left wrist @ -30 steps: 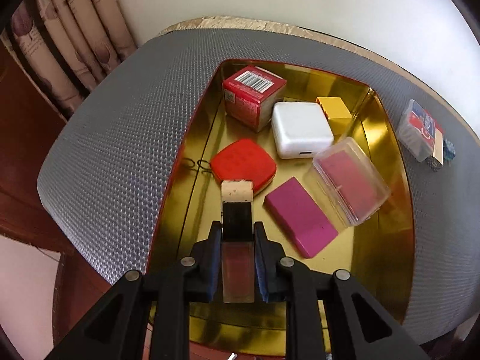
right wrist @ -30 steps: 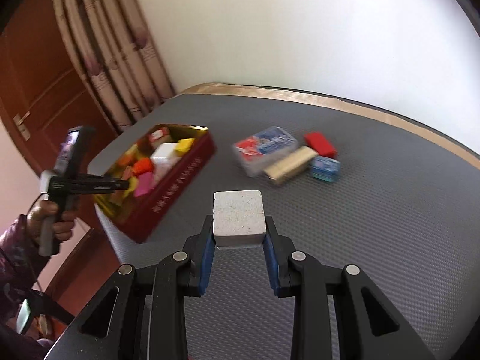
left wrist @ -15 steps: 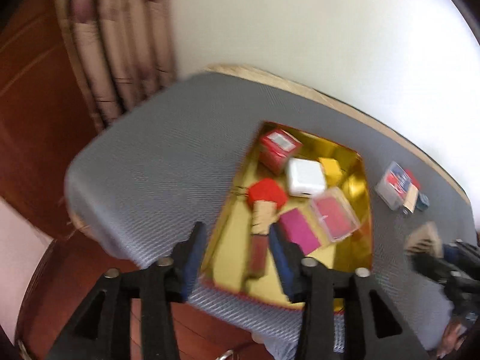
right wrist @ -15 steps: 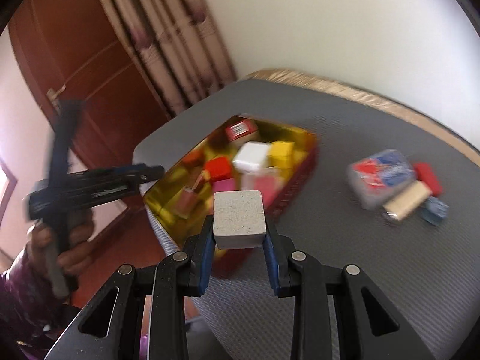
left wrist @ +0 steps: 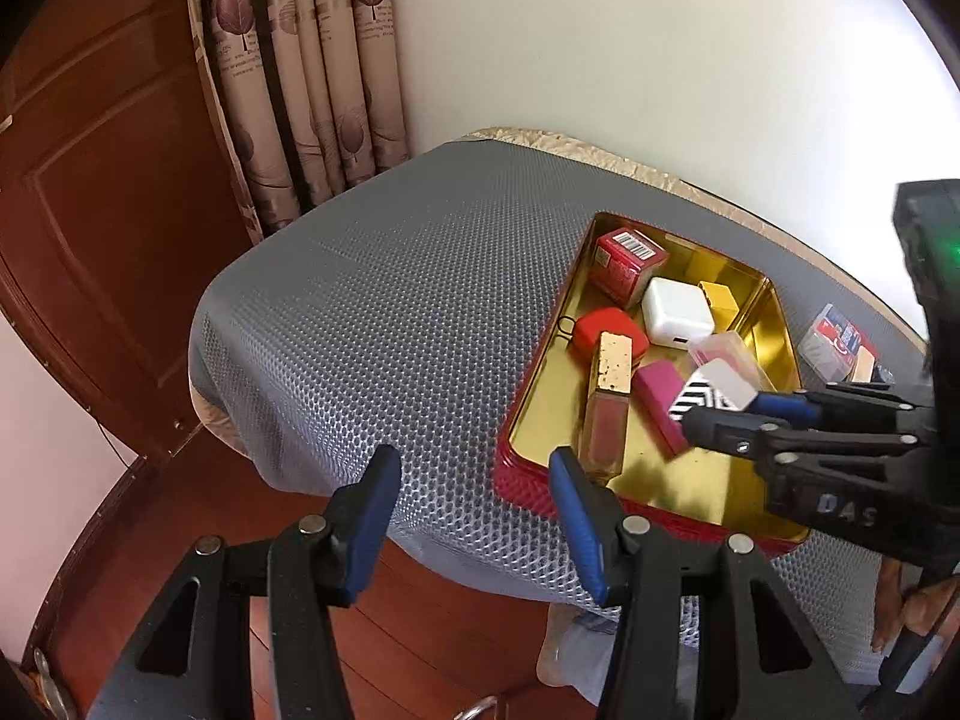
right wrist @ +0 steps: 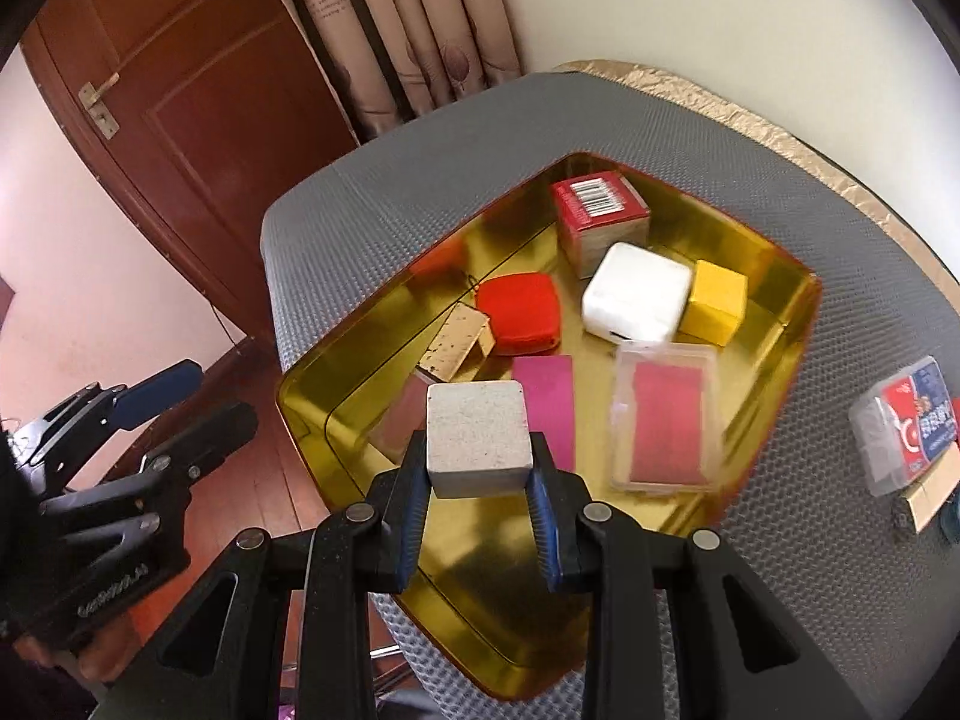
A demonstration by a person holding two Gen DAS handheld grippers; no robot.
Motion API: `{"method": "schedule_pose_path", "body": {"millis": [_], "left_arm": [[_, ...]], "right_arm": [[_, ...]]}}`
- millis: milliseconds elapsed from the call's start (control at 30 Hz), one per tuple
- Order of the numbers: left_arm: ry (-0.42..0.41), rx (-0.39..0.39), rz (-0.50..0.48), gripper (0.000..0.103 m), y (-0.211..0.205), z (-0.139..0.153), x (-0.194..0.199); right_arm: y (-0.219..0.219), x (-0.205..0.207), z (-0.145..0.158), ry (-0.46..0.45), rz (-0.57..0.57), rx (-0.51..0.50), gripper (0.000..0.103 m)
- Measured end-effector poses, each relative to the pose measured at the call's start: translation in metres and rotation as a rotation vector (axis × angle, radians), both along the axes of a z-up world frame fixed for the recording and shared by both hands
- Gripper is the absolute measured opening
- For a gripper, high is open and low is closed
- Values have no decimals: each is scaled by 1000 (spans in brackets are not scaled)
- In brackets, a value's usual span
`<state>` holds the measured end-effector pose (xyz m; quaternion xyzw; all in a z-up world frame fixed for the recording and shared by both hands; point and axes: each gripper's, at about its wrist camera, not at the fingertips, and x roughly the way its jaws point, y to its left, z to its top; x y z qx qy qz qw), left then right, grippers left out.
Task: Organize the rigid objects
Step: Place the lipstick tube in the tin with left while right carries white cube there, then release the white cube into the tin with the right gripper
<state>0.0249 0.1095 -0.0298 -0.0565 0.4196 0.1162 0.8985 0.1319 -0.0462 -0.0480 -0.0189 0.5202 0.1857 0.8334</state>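
A gold-lined red tin (left wrist: 774, 324) (right wrist: 336, 378) on the grey mat holds a red barcode box (right wrist: 600, 210), a white charger (right wrist: 636, 291), a yellow block (right wrist: 717, 300), a red case (right wrist: 522, 312), a magenta slab (right wrist: 549, 402), a clear case (right wrist: 666, 420) and a gold-capped lip gloss (left wrist: 609, 396). My left gripper (left wrist: 474, 504) is open and empty, off the tin's near-left corner. My right gripper (right wrist: 480, 498) is shut on a grey-white block (right wrist: 477, 438) above the tin's near part; it also shows in the left wrist view (left wrist: 720, 402).
A clear card box (right wrist: 906, 426), a tan bar (right wrist: 933, 489) and small items lie on the mat right of the tin. A brown door (right wrist: 198, 90) and curtains (left wrist: 306, 78) stand behind. The mat's edge drops to a wooden floor (left wrist: 192, 516).
My left gripper let go of the lip gloss in the tin, opened and pulled back to the left. My right gripper carried the grey-white block from the mat to above the tin.
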Motion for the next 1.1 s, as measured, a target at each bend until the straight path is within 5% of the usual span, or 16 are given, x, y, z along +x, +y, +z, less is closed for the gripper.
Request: {"method": "schedule_pose_path", "body": {"millis": [367,633,733,833,967,1100], "left_arm": [[21,-66,16,52,16,-6,3],[10,-30,6,52,10,-4,2],[3,-27,-4,52,8,-3,1],[-3,-61,-51,52,3,-1,-1],[-45,-76,-165,52,-15,9,-7],[-55,-91,-342,52,-49,18,-13]], "right_arm": [[21,10,-16,36,-8,-46,29],[-5,-3,8,-42,-77,77,32],[-38,-31,20,-124,-157,87,47],[-79,-61,18,-177,-249,16,58],[-151,-103,-2,-169,-409,-230,62],[-212,-133,-10,-171,-528,-412,78]]}}
